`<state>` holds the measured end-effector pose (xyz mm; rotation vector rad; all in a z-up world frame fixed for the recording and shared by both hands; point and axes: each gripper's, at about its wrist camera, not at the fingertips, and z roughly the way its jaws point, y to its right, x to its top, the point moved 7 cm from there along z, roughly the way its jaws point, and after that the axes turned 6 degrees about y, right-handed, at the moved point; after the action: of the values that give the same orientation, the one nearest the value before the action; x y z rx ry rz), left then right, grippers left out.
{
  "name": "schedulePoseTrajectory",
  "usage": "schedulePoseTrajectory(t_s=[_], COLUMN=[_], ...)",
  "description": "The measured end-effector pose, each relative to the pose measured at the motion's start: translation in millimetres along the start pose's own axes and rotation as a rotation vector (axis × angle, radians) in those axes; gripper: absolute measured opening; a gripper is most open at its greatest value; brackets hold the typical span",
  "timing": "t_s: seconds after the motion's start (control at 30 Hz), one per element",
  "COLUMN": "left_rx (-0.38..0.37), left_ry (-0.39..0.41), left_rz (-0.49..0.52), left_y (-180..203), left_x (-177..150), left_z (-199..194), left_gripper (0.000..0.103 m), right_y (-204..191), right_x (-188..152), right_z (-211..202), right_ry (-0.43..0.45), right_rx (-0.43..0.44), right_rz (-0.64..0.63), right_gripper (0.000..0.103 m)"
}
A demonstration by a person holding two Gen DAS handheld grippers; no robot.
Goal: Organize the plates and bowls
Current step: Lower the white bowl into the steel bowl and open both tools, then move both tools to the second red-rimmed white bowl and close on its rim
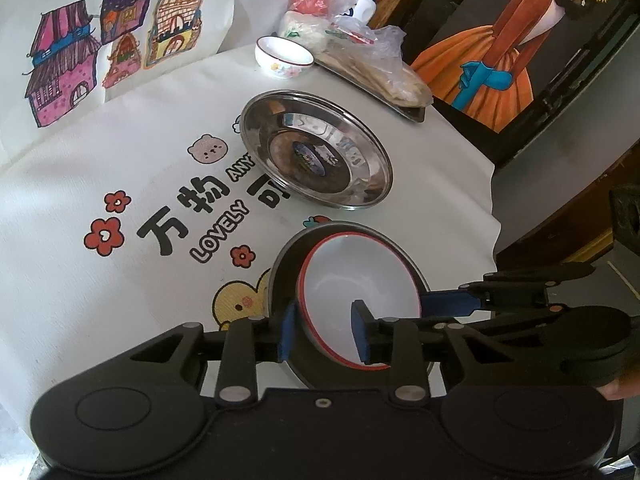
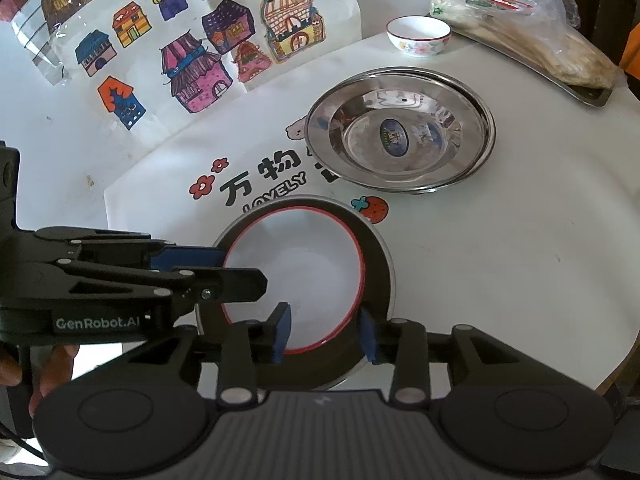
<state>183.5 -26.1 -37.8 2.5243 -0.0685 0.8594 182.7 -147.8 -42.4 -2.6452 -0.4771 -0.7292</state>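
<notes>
White bowl (image 1: 360,304), nested in a dark plate (image 1: 288,268) at the near tabletop (image 1: 120,300) edge: left gripper (image 1: 322,330) is set astride its left rim, right gripper (image 2: 324,334) astride its near rim, both part-open, pads clear; steel plates (image 1: 316,152) are lying just beyond.

A white printed tablecloth (image 2: 500,260) with red flowers, black characters and the word LOVELY covers the round table. Near the far right edge of the table lies a flat metal tray (image 2: 584,94) that carries clear plastic bags of food (image 2: 532,28). Behind the far edge hangs a white cloth with coloured drawings of houses (image 2: 192,64). A painting of a figure in an orange dress (image 1: 500,64) stands beyond the right edge.
</notes>
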Motion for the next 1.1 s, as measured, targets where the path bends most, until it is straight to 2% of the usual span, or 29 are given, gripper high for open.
schedulePoseTrajectory(t_s=[0.5, 0.63, 0.9, 0.97, 1.1], left_rx=[-0.002, -0.008, 0.001, -0.003, -0.003], left_ry=[-0.024, -0.02, -0.021, -0.016, 0.0], left_rz=[-0.004, -0.009, 0.005, -0.001, 0.011], left_y=[0.6, 2.2, 5.8, 5.3, 8.5], left_x=[3.6, 5.8, 8.0, 8.7, 13.3], left_z=[-0.5, -0.6, -1.3, -2.1, -4.8], left_gripper=[0.037, 0.046, 0.049, 0.053, 0.06], right_y=[-1.3, -4.9, -4.7, -5.3, -4.6], right_x=[3.0, 2.4, 1.8, 4.1, 5.3], right_z=[5.4, 8.1, 5.8, 3.4, 1.7], right_ry=[-0.031, -0.034, -0.026, -0.015, -0.008], right_rx=[-0.012, -0.008, 0.01, 0.008, 0.014], right_rz=[-0.044, -0.068, -0.081, -0.094, -0.103], right_gripper=[0.043, 0.05, 0.053, 0.057, 0.058])
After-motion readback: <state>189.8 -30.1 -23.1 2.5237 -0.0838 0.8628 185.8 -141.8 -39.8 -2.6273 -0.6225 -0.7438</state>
